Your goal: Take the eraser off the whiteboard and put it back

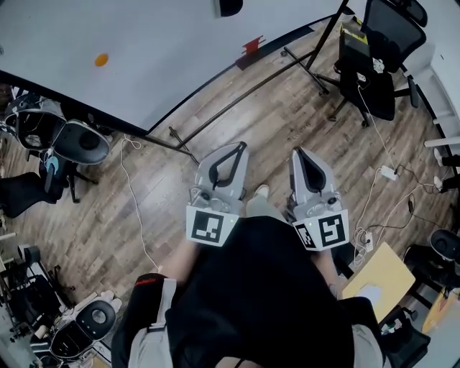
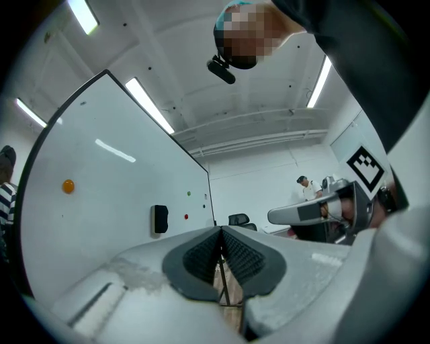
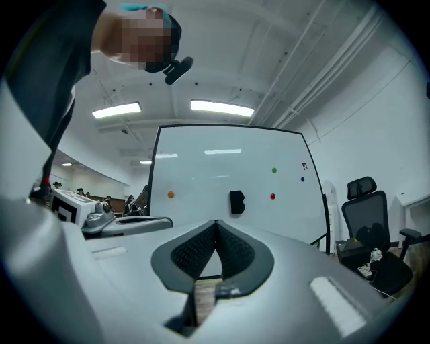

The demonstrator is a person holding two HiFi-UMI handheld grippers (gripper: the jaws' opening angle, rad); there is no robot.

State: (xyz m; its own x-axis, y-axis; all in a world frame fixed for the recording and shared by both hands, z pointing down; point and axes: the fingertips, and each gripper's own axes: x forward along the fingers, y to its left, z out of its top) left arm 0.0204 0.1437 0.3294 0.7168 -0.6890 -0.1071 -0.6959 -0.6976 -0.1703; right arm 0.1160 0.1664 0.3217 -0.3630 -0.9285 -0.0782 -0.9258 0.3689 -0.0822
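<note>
On whiteboard (image 1: 144, 43) — eraser (image 1: 230, 7), cropped in head view; left claw (image 2: 220, 232), right claw (image 3: 216, 224) closed, empty.

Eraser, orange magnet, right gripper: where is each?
eraser (image 3: 236, 202), right gripper view, middle of black body
orange magnet (image 1: 101, 60), head view, its centre
right gripper (image 3: 216, 223), right gripper view, between its shut tips

Whiteboard (image 3: 201, 168), upright: black eraser (image 3: 236, 202) stuck near centre; orange magnet (image 3: 170, 195) to its left, red magnet (image 3: 272, 196) and green magnet (image 3: 274, 170) to its right. Wood floor (image 1: 266, 129): black office chair (image 1: 374, 68) far right, loose white cable (image 1: 136, 208) left.
</note>
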